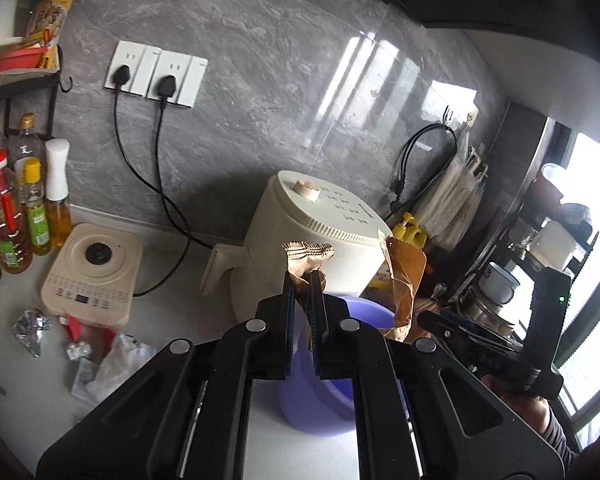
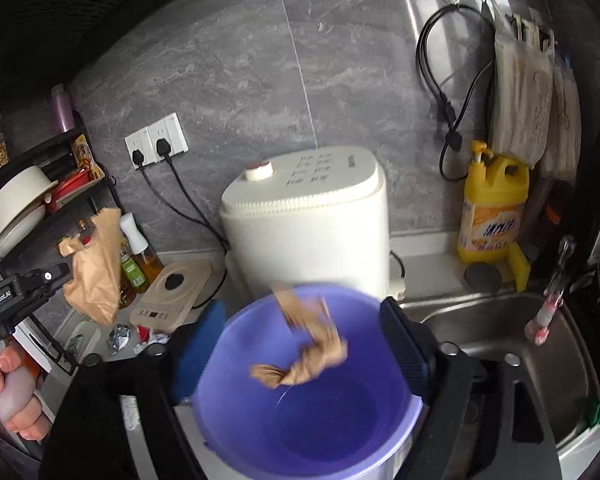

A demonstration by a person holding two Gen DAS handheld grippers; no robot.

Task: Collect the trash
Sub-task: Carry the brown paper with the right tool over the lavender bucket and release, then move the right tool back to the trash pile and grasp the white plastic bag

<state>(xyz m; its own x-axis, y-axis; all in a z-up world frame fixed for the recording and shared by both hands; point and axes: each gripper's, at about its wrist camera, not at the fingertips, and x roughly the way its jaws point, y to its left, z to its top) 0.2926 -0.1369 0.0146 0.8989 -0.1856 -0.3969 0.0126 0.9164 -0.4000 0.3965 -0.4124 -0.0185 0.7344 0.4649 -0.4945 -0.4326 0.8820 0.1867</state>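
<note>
Left claw (image 1: 303, 280) pinches a crumpled brown paper bag (image 1: 306, 258); right claw (image 2: 300, 360), wide open, is empty. Released early, the bag could miss the purple plastic bucket (image 2: 236, 432).

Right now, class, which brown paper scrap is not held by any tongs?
The twisted scrap over the purple bucket, blurred and loose; the left tongs pinch the other.

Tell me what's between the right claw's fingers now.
The purple bin, with a blurred brown paper wad over its mouth, seen in the right wrist view.
</note>
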